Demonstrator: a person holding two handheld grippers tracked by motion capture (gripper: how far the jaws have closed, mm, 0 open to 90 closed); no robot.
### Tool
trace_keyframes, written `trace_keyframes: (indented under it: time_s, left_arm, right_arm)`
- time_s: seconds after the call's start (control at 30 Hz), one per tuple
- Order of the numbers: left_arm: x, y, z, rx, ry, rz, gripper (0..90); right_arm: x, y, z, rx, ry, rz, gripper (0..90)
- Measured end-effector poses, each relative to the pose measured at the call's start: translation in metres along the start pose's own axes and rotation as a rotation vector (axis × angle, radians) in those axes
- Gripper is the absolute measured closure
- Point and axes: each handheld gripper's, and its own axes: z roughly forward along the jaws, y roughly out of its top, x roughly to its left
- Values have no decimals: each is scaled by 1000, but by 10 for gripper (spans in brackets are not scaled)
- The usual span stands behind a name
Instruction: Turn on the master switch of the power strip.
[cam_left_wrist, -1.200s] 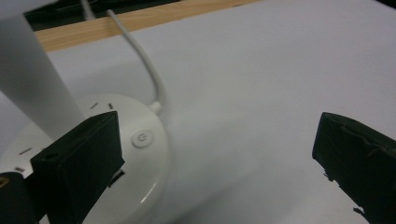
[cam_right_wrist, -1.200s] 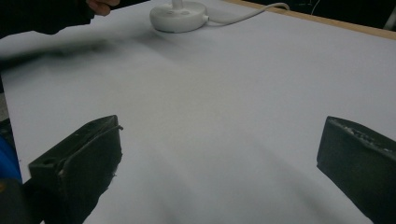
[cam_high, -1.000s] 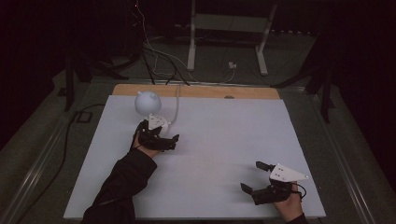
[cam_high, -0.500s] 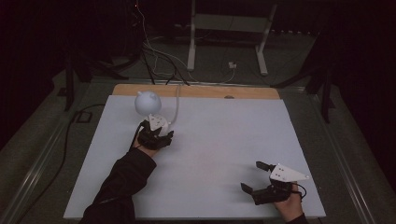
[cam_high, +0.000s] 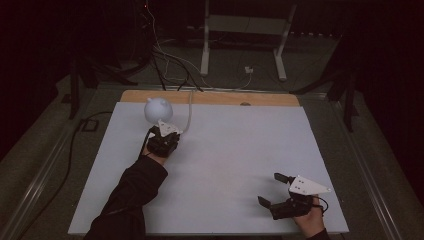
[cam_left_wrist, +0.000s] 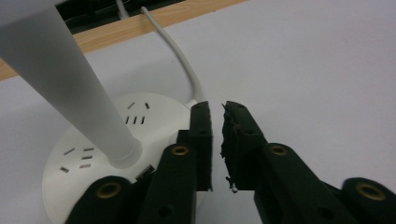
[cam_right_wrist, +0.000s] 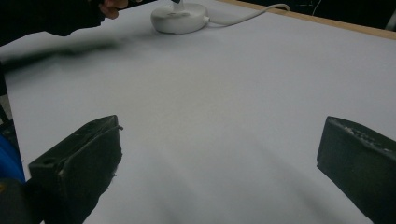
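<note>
A white desk lamp stands at the table's far left: round globe head (cam_high: 158, 108), tapered stem (cam_left_wrist: 70, 79) and a round base (cam_left_wrist: 93, 154) with socket slots. Its white cable (cam_left_wrist: 180, 56) runs off over the far edge. My left gripper (cam_high: 160, 131) sits right at the base; its jaws (cam_left_wrist: 217, 109) have just been closing and stand almost together over the base's rim, with nothing between them. My right gripper (cam_high: 270, 189) rests near the front right edge, jaws wide open (cam_right_wrist: 222, 123) over bare table, facing the lamp base (cam_right_wrist: 180, 17).
The white table sheet (cam_high: 225, 150) has a wooden strip (cam_high: 225, 98) along its far edge. Behind the table stand a metal frame (cam_high: 245, 25) and loose cables (cam_high: 165, 60) on the dark floor. A black cable (cam_high: 75, 140) lies on the floor to the left.
The left gripper's jaws went from wide apart to nearly together beside the lamp base. Both hands kept their places.
</note>
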Motion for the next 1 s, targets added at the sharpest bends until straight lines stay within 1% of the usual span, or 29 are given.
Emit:
trace_keyframes:
  time_s: [0.03, 0.07, 0.13, 0.17, 0.23, 0.27, 0.43, 0.47, 0.53, 0.6, 0.63, 0.67, 0.7, 0.73, 0.8, 0.83, 0.87, 0.9, 0.97, 1.0]
  left_arm:
    - [0, 0, 0, 0, 0, 0, 863]
    - [0, 1, 1, 0, -3, -1, 863]
    - [1, 2, 3, 8, 10, 11, 900]
    - [1, 2, 4, 7, 21, 12, 900]
    - [2, 2, 5, 9, 28, 16, 900]
    - [3, 1, 8, 12, 47, 20, 900]
    - [6, -2, 14, 29, 54, 7, 900]
    - [6, -4, 17, 32, 76, 17, 900]
    - [6, -5, 18, 25, 77, 17, 900]
    - [5, -5, 20, 23, 91, 35, 900]
    - [5, -5, 20, 23, 91, 35, 900]
    - [3, -5, 22, 22, 106, 56, 900]
    - [3, -6, 23, 22, 109, 69, 900]
    - [3, -6, 23, 22, 109, 69, 900]
    - [1, -7, 25, 28, 127, 110, 900]
    - [0, -8, 26, 31, 133, 117, 900]
    - [0, -9, 27, 36, 149, 128, 900]
    - [-1, -9, 28, 38, 157, 139, 900]
    - [-1, -9, 28, 36, 154, 145, 900]
    - [-2, -10, 30, 48, 175, 182, 900]
  right_arm:
    - [0, 0, 0, 1, -1, 1, 0]
    - [0, 0, 0, 1, -1, 1, 0]
    - [0, 0, 0, 2, -1, 1, 0]
    - [0, 0, 0, 1, 0, 0, 0]
    - [0, 0, 0, 2, 1, 0, 0]
    - [0, 0, 0, 2, 0, 1, 0]
    - [0, 0, 1, 9, 6, 1, 0]
    - [0, -1, 1, 12, 8, 0, 0]
    - [0, -1, 1, 12, 8, 0, 0]
    - [0, 0, 1, 10, 7, -1, 0]
    - [0, 0, 1, 10, 7, -1, 0]
    - [0, 0, 0, 10, 7, -1, 0]
    - [0, 0, 0, 10, 6, 0, 0]
    - [0, 0, 0, 9, 6, 0, 0]
    - [0, 0, 0, 8, 6, -1, 0]
    - [0, 0, 0, 8, 7, 0, 0]
    - [0, 0, 0, 8, 6, 0, 0]
    - [0, -1, 0, 10, 6, 0, 0]
    - [0, -1, 0, 9, 7, 2, 0]
    - [0, 0, 0, 9, 6, 0, 0]
